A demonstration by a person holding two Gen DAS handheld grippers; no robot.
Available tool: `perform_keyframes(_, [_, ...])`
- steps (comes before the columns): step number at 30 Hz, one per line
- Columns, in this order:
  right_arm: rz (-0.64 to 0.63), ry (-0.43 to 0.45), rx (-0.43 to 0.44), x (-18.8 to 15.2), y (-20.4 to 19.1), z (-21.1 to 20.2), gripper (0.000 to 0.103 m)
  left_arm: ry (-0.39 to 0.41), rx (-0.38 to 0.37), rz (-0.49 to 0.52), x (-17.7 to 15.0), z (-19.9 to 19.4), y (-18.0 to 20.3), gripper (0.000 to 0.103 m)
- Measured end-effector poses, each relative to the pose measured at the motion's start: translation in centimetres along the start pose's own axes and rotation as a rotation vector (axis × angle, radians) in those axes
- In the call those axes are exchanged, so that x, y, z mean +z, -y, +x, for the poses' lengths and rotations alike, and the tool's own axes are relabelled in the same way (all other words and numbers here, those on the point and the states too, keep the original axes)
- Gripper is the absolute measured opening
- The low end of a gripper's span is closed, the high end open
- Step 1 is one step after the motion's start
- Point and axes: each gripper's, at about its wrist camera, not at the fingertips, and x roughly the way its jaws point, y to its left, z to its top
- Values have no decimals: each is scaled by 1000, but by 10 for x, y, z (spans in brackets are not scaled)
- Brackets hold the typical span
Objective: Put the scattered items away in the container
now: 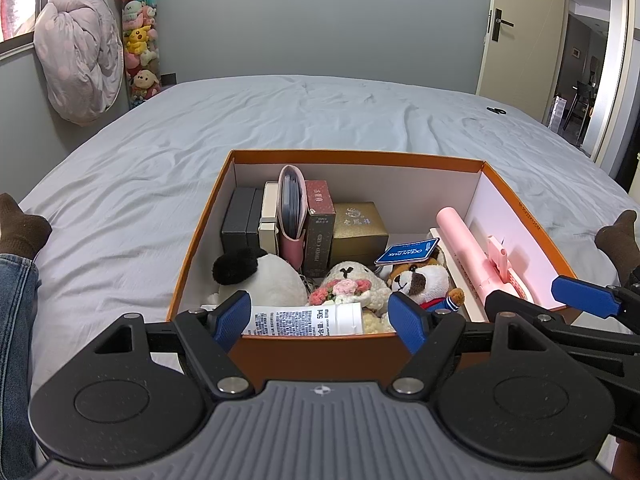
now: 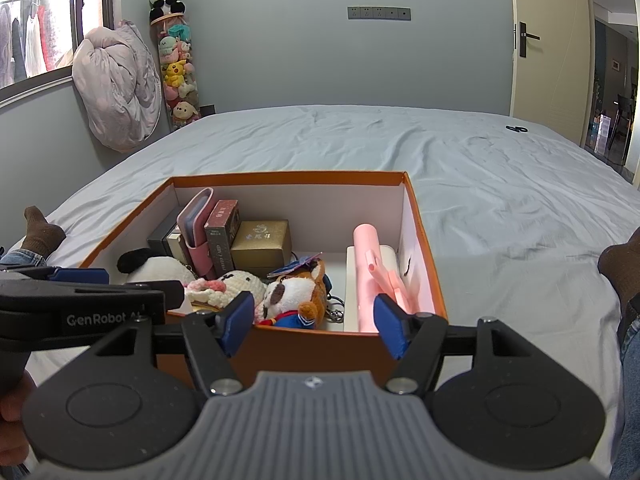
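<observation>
An orange box (image 1: 360,155) sits on the grey bed, seen again in the right wrist view (image 2: 288,175). Inside are small dark, gold and red boxes, a pink pouch (image 1: 292,208), a panda plush (image 1: 260,270), a sheep plush (image 1: 352,284), a dog plush (image 2: 296,292) and a pink stick (image 2: 372,276). A white tube (image 1: 304,320) lies along the near wall. My left gripper (image 1: 320,322) hovers open at that wall, its pads wider apart than the tube. My right gripper (image 2: 316,324) is open over the near right corner, holding nothing.
A small black object (image 2: 517,129) lies far off on the bed's right side. The person's brown-socked feet (image 1: 20,224) (image 1: 616,236) rest either side of the box. A bundled quilt and a column of plush toys (image 2: 178,68) hang at the far left wall.
</observation>
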Motion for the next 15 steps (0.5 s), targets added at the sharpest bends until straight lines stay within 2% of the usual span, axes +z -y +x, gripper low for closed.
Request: perform_keyframes(15, [-12, 2, -2, -1, 4, -1, 75, 2, 2, -4, 0, 0, 0, 89])
